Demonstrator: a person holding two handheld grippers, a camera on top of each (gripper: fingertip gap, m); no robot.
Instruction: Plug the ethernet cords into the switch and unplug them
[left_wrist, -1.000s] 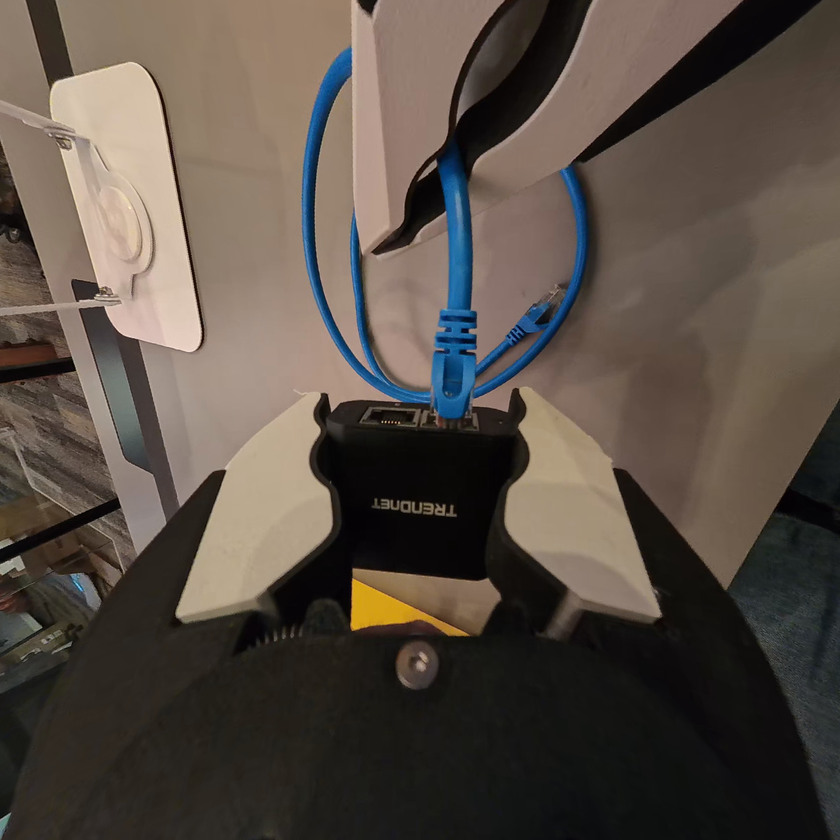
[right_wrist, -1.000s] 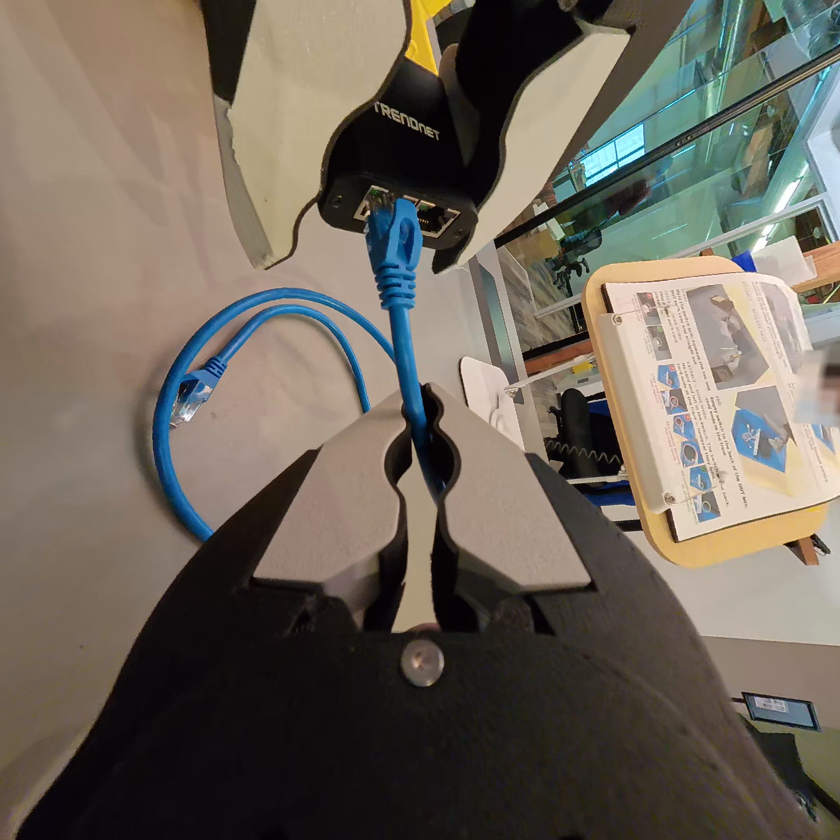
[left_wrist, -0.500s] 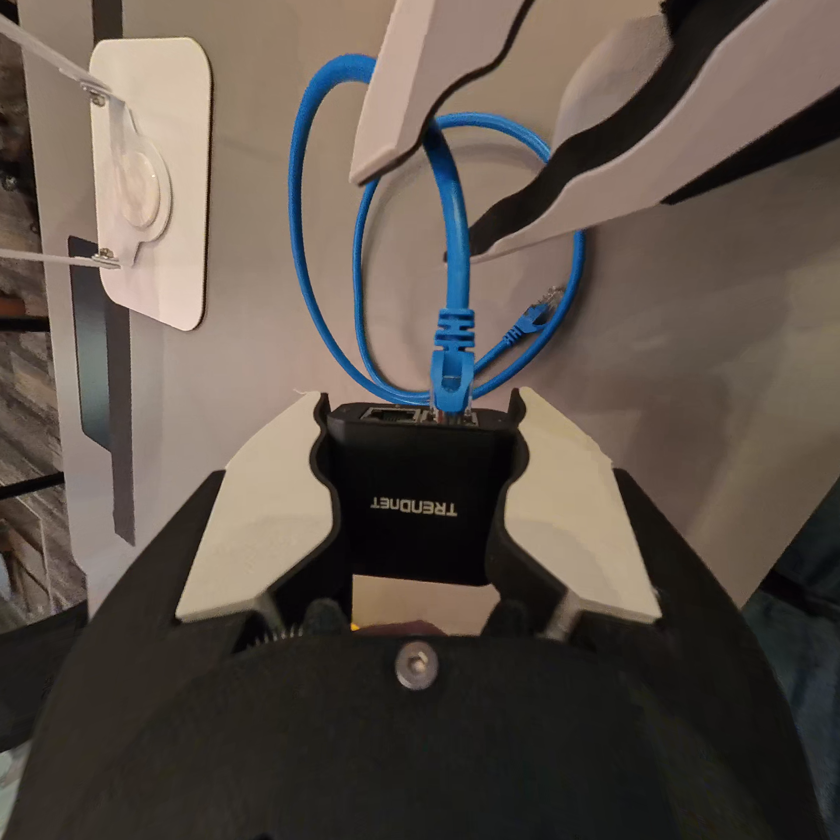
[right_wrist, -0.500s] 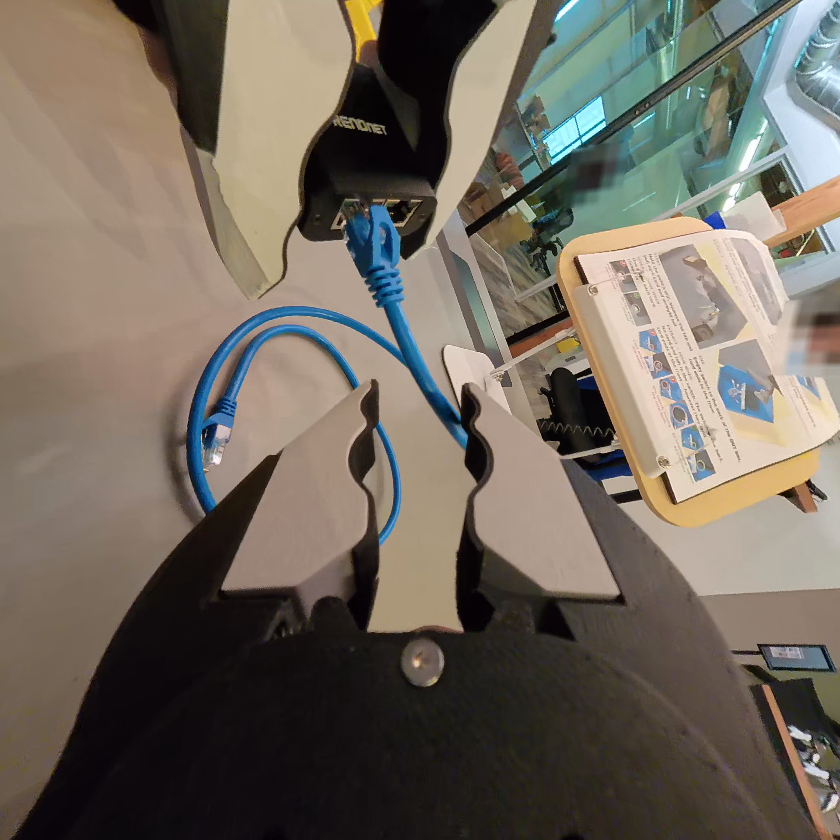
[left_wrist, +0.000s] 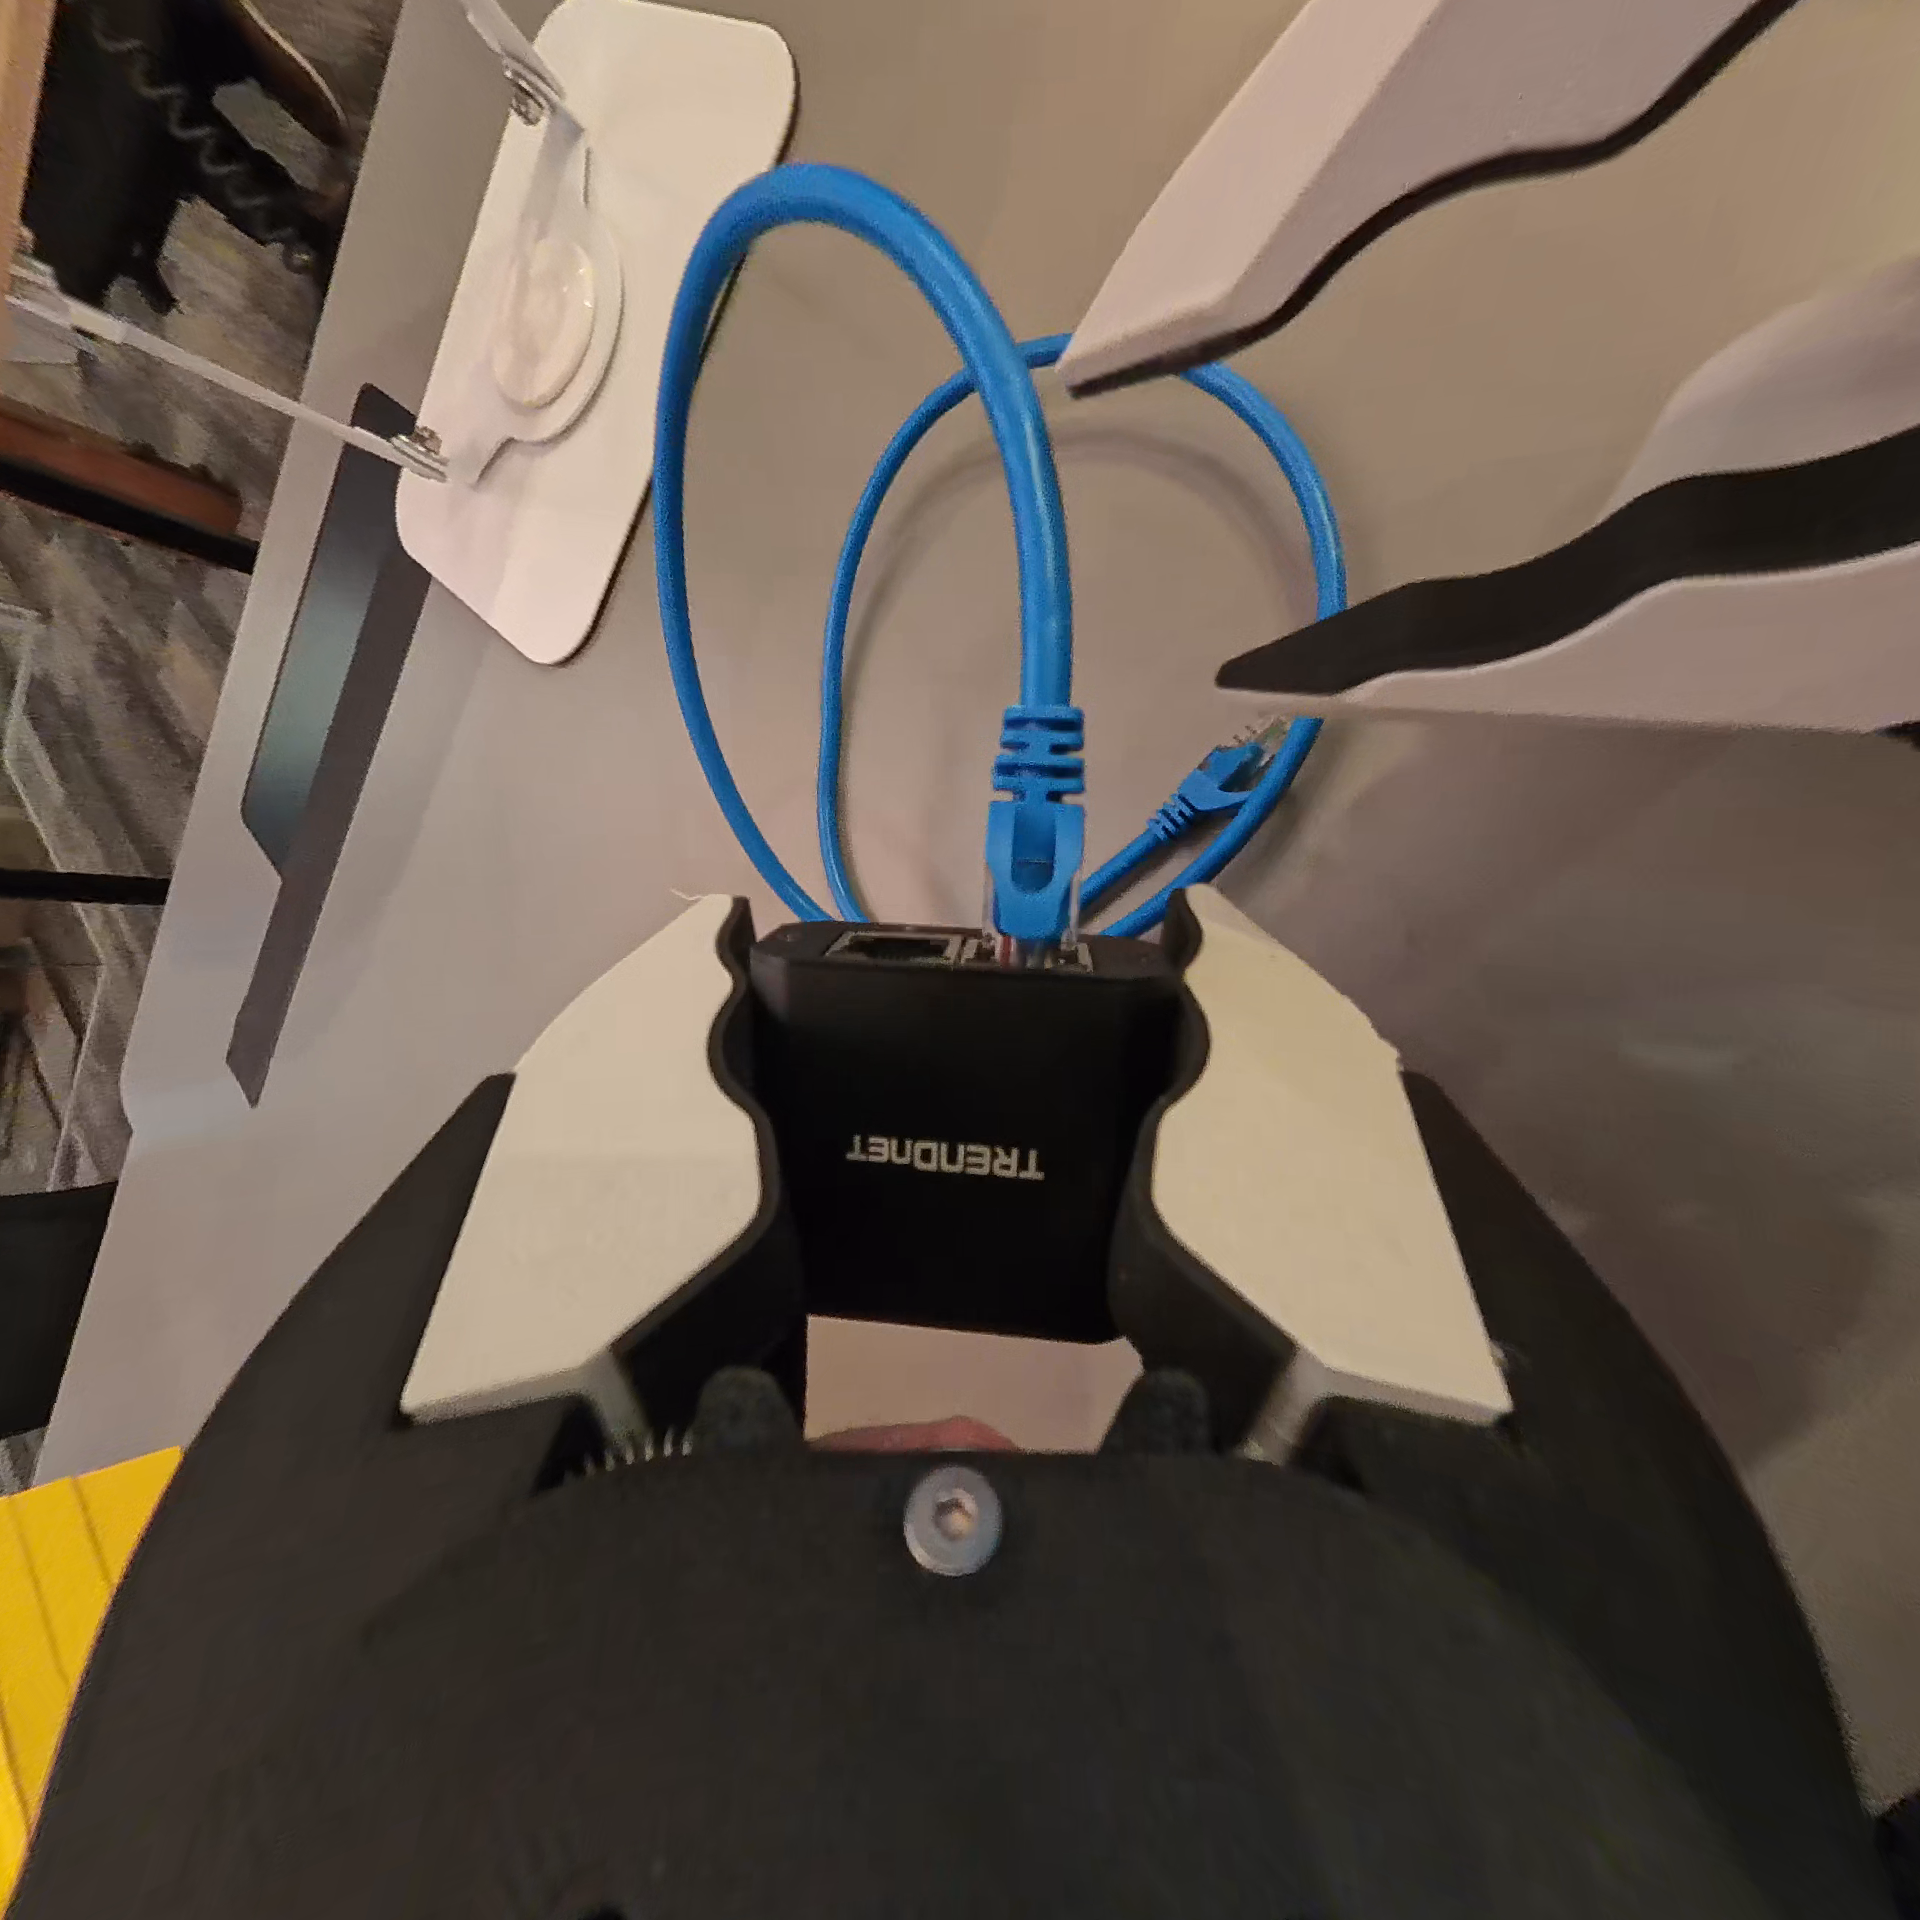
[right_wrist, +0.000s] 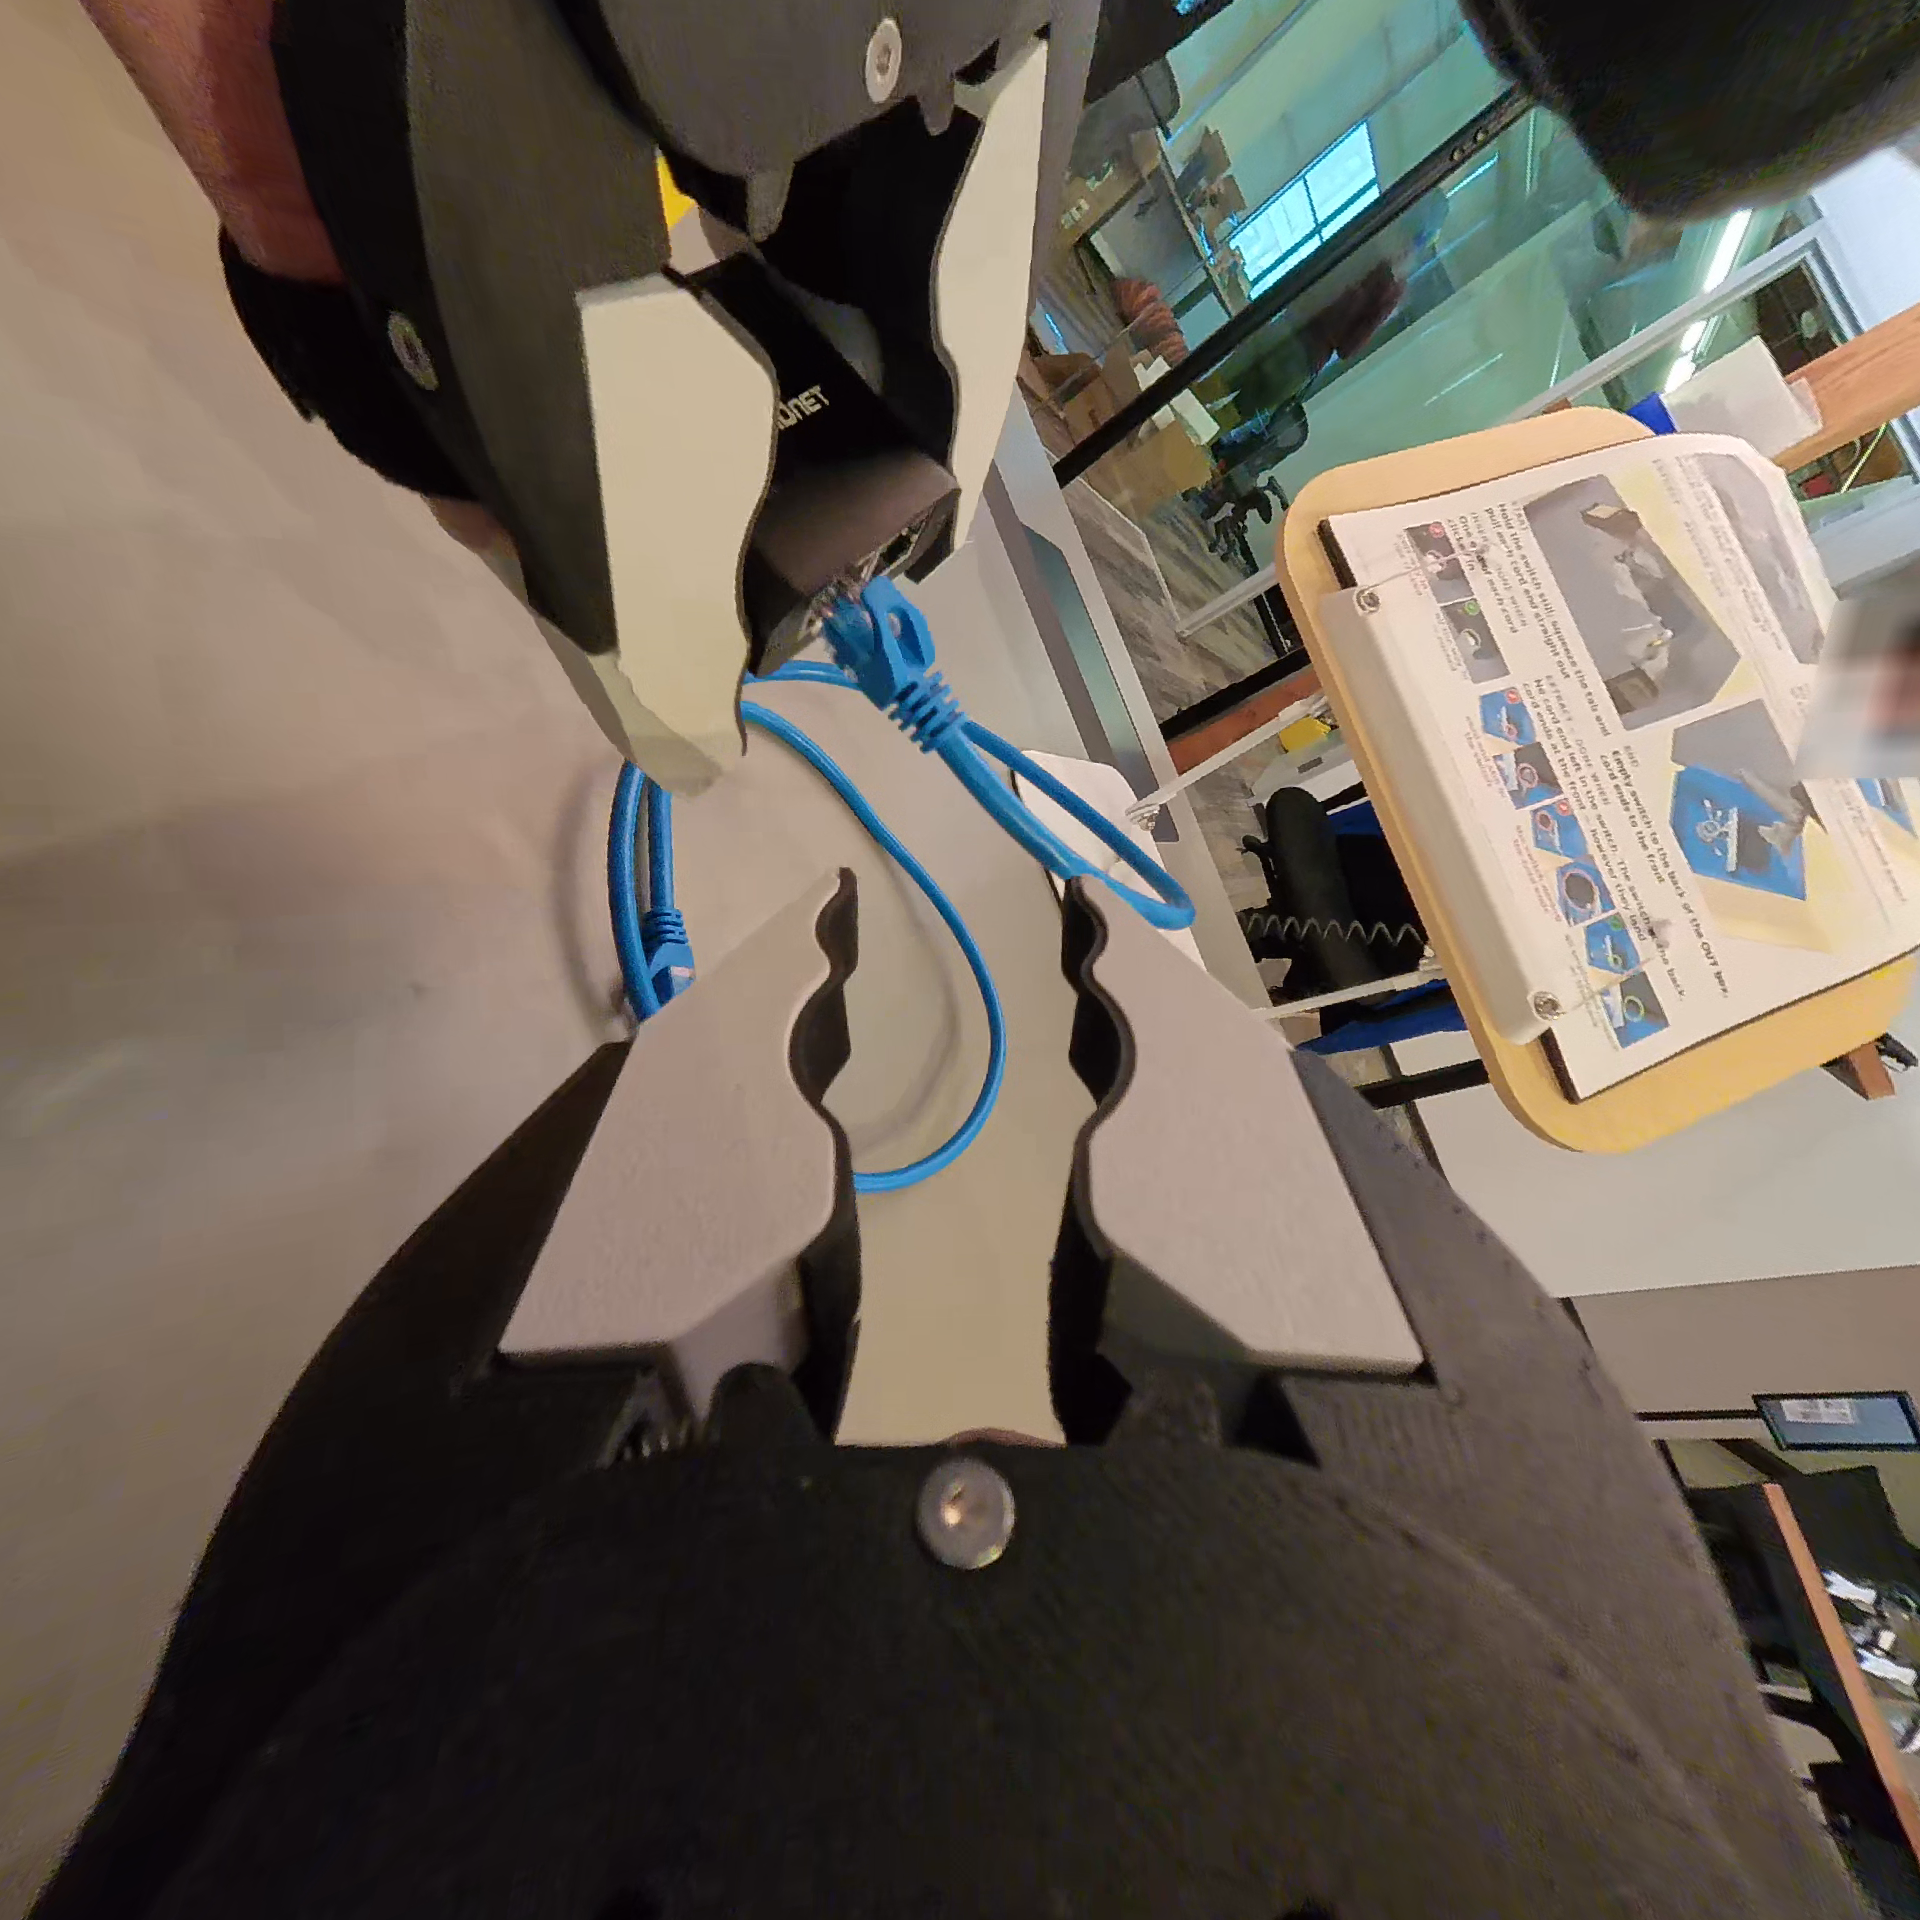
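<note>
A: Released since a second ago, the blue cord (left_wrist: 1039, 582) is no longer pinched; the right gripper (right_wrist: 961, 904) is now seen with fingers apart, clear of it.

B: One plug (left_wrist: 1032, 842) is seated in the black switch (left_wrist: 956, 1132), which is clamped by the left gripper (left_wrist: 961, 925) above the grey table (left_wrist: 1558, 987).

A: The cord is judged light and floppy; the stiff boot should be taken.

B: The free plug (left_wrist: 1226, 774) is shown clearly only by the left view; an instruction board (right_wrist: 1621, 769) only by the right.
</note>
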